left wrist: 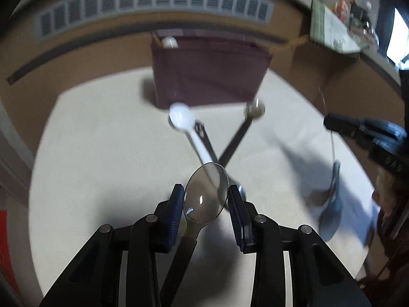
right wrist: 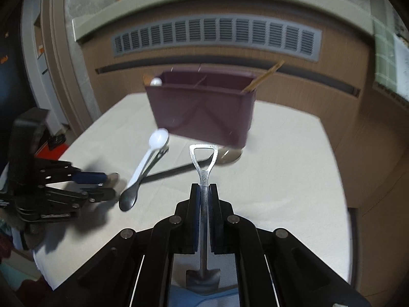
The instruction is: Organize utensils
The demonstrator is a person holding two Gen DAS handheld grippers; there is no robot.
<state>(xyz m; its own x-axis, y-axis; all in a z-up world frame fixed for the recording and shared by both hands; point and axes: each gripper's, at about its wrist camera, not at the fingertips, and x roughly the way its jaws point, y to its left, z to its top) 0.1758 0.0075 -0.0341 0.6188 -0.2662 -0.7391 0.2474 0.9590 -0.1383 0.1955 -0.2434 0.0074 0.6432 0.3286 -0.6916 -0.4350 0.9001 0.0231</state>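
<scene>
A maroon utensil holder (left wrist: 209, 71) (right wrist: 204, 110) stands at the far side of the white table; a white spoon and wooden chopsticks (right wrist: 263, 76) stick out of it. My left gripper (left wrist: 205, 199) holds a metal spoon (left wrist: 205, 195) with a black handle, bowl forward. It also shows in the right wrist view (right wrist: 102, 181). My right gripper (right wrist: 203, 197) is shut on a shovel-shaped metal spoon (right wrist: 203, 163), handle forward. A white plastic spoon (left wrist: 181, 117) (right wrist: 150, 153) lies crossed with metal utensils (left wrist: 251, 112) in front of the holder.
The white table (left wrist: 102, 153) (right wrist: 281, 192) ends near a brown wall with a grey vent (right wrist: 217, 38). A shelf with clutter (left wrist: 342, 25) sits at the far right. Red items lie left of the table (right wrist: 51, 153).
</scene>
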